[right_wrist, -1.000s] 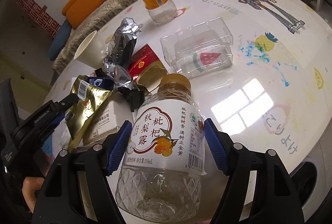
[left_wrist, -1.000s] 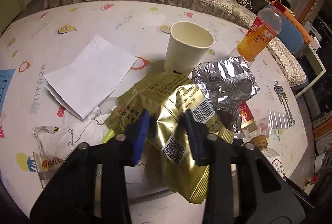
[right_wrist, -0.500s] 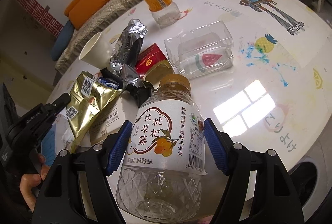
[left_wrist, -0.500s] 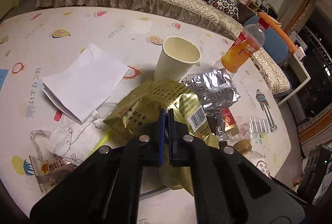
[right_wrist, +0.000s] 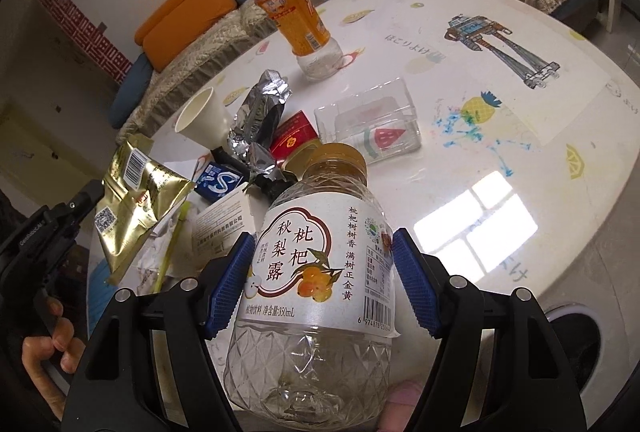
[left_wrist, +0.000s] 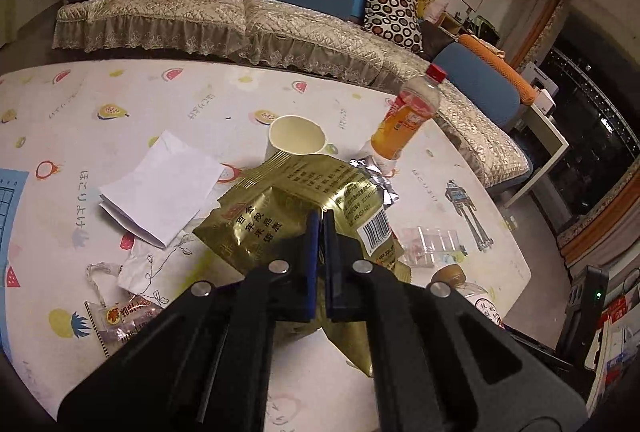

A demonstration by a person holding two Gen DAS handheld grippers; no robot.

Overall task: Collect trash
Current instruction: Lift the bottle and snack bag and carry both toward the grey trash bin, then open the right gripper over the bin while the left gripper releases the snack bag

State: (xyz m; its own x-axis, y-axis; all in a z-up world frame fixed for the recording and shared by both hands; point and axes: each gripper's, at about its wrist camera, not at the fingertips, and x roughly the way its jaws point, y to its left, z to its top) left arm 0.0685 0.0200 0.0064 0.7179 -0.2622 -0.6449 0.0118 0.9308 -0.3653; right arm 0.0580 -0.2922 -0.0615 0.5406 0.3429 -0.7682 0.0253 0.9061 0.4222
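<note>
**Both grippers loaded: gold bag on the left, clear bottle on the right**

Left gripper (left_wrist: 319,264): blue pads pressed together on a fold of the gold snack bag (left_wrist: 288,207). Seen from the right wrist camera, the bag (right_wrist: 136,203) hangs clear of the table, above the rubbish at the near left edge.

Right gripper (right_wrist: 320,286): fingers spread to bottle width, one blue pad on each side of the white label of the clear bottle (right_wrist: 316,272). Bottle is empty, gold cap pointing away from the gripper. A fingertip shows under its base.

On the table (right_wrist: 460,111), still lying loose:
- paper cup (left_wrist: 296,137), upright, just beyond the gold bag
- orange drink bottle (right_wrist: 292,19), standing, far side
- crumpled silver wrapper (right_wrist: 260,119), beside the cup
- red packet (right_wrist: 292,135), touching the wrapper
- clear plastic box (right_wrist: 368,123), right of the red packet
- folded white paper (left_wrist: 160,187), left of the cup
</note>
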